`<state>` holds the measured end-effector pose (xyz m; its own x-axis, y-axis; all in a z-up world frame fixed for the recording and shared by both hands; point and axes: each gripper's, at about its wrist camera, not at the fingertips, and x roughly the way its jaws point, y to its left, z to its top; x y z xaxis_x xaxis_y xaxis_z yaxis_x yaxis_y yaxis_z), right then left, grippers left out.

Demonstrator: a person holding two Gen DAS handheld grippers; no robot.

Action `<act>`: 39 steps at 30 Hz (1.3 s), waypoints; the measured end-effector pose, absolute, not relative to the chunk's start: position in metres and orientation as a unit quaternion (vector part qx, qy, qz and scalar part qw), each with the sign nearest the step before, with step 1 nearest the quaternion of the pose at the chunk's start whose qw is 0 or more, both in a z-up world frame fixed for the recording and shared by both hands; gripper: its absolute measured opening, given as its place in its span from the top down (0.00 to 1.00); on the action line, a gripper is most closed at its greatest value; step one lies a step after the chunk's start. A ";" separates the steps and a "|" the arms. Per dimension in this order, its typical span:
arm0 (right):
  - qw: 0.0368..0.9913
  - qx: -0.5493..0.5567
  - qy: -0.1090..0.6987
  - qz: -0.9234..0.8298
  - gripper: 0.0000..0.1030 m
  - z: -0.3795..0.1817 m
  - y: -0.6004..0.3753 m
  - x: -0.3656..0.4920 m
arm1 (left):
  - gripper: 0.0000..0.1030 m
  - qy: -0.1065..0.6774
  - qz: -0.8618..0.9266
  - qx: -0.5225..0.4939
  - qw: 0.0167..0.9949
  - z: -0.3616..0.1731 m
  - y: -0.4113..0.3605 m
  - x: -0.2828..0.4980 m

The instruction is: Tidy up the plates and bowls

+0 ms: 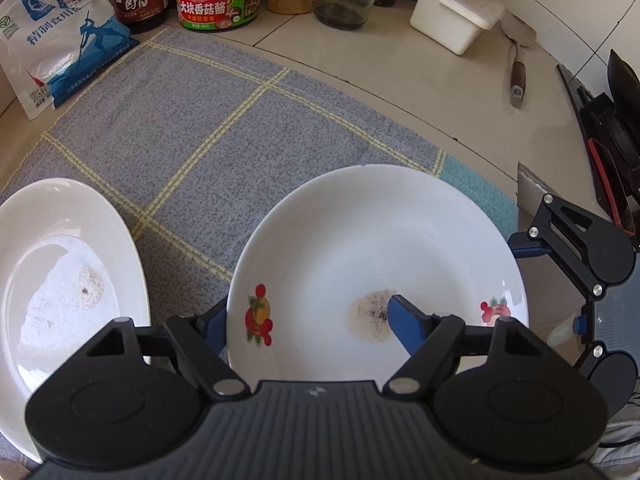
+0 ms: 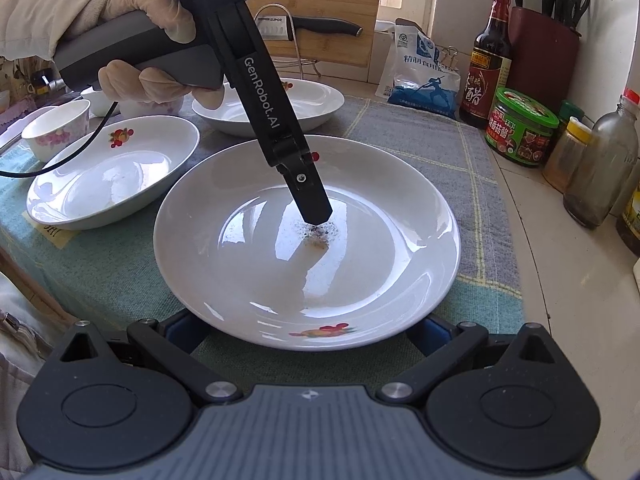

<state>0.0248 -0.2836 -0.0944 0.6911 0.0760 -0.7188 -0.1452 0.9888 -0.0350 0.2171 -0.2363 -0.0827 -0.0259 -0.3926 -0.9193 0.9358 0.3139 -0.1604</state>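
White fruit-printed plate [image 2: 248, 272], perhaps stained.

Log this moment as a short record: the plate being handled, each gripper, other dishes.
plate in work: white fruit-print plate on the checked cloth, brown stain at its centre
left gripper: straddles the plate's rim, one finger on the stain, the other outside; grip unclear
right gripper: open, fingers either side of the near rim
other dishes: second plate, third plate, small bowl
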 end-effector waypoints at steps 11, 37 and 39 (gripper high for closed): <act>0.925 -0.050 0.372 0.052 0.00 -0.082 -0.307 0.043 | 0.24 0.478 -0.525 0.264 0.653 -0.071 -0.258 0.240; 0.924 -0.036 0.381 0.014 0.00 -0.097 -0.362 0.088 | 0.24 0.452 -0.541 0.247 0.665 -0.083 -0.326 0.280; 0.923 -0.035 0.383 0.011 0.00 -0.099 -0.364 0.089 | 0.24 0.453 -0.542 0.245 0.664 -0.085 -0.329 0.282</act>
